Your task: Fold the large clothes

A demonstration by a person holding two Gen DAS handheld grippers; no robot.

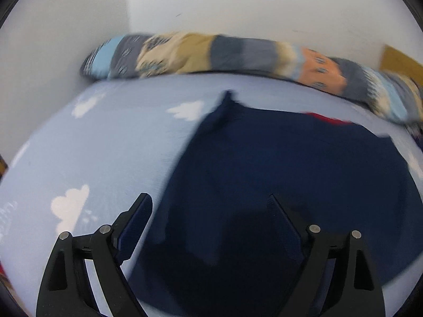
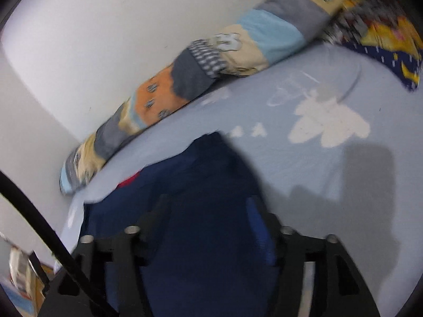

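Observation:
A dark navy garment point(image 1: 290, 171) lies spread on the light blue cloud-print bedsheet point(image 1: 105, 145), with a strip of red point(image 1: 325, 119) showing at its far edge. My left gripper point(image 1: 208, 198) hovers open over the garment's left edge. Its left finger point(image 1: 140, 216) is above bare sheet and its right finger point(image 1: 285, 219) is above the cloth. In the right wrist view the same garment point(image 2: 211, 237) fills the lower middle, its red bit point(image 2: 129, 181) at the left. My right gripper point(image 2: 208, 202) stands open above it. The cloth lies under and between the fingers, not pinched. Both views are blurred.
A long patchwork bolster point(image 1: 238, 52) point(image 2: 211, 60) runs along the white wall behind the bed. A yellow and navy patterned blanket point(image 2: 391, 39) lies at the upper right. A black cable point(image 2: 39, 224) crosses the lower left. Bare sheet point(image 2: 330, 171) extends to the garment's right.

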